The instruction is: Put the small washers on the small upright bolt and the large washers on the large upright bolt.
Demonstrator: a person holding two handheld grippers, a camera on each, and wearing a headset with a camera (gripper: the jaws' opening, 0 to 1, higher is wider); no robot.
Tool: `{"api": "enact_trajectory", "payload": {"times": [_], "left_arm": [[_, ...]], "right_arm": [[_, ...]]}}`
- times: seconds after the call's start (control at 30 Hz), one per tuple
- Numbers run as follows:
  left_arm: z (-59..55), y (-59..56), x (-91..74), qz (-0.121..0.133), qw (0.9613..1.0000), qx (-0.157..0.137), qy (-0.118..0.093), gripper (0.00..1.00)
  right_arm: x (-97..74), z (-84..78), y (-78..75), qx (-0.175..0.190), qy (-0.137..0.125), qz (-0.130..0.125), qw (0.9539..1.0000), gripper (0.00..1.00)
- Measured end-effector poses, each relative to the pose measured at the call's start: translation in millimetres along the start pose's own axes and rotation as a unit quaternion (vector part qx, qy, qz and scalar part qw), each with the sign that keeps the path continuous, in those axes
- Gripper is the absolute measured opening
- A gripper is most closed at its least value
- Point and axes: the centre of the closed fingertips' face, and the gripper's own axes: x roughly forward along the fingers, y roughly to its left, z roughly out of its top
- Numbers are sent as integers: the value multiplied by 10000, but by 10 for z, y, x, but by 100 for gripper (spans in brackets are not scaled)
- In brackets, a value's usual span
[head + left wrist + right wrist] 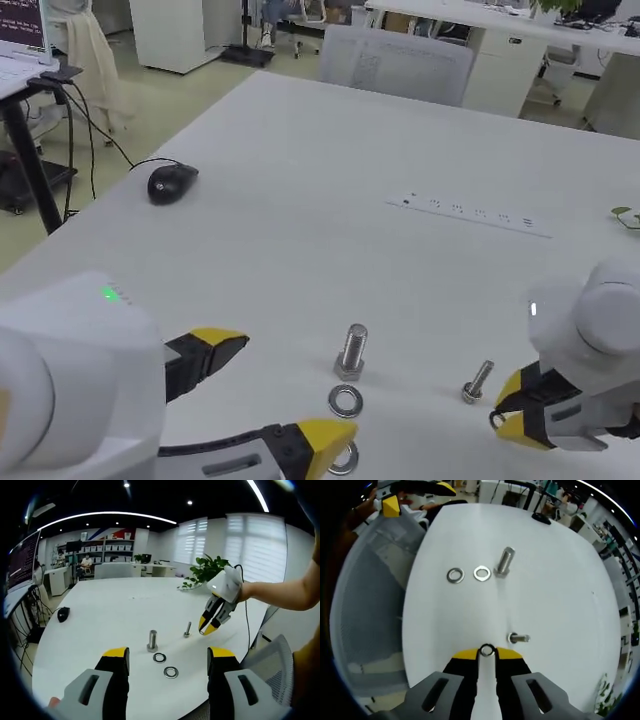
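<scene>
The large bolt (351, 352) stands upright on its head on the white surface, silvery, with nothing on its threaded shank. Two large washers lie flat on its near side, one behind the other. The first washer (333, 402) is just beside the bolt's head, and the second washer (166, 672) lies a little nearer still, apart from the first. To the right, the small bolt (477, 381) also stands on its head, its shank bare. A small washer (481, 650), a thin metal ring, is pinched by its rim between the tips of the right tool (487, 656), near the small bolt.
</scene>
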Motion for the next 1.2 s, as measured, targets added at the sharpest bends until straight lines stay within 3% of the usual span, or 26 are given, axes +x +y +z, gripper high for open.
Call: {"api": "enact_trajectory", "payload": {"times": [0.27,0.57,0.8,1.2], "left_arm": [[20,13,3,-6,10000,-15,-10,62],[44,16,30,-22,10000,0,-30,63],[48,33,37,-18,10000,-15,-14,63],[9,54,37,17,10000,-85,20,63]], "right_arm": [[-133,2,-266,166,-53,-300,9994,12],[-176,88,-430,120,-75,-401,9991,12],[-111,181,-448,-22,-65,-333,9994,12],[-51,161,-457,-209,53,-257,9994,12]]}}
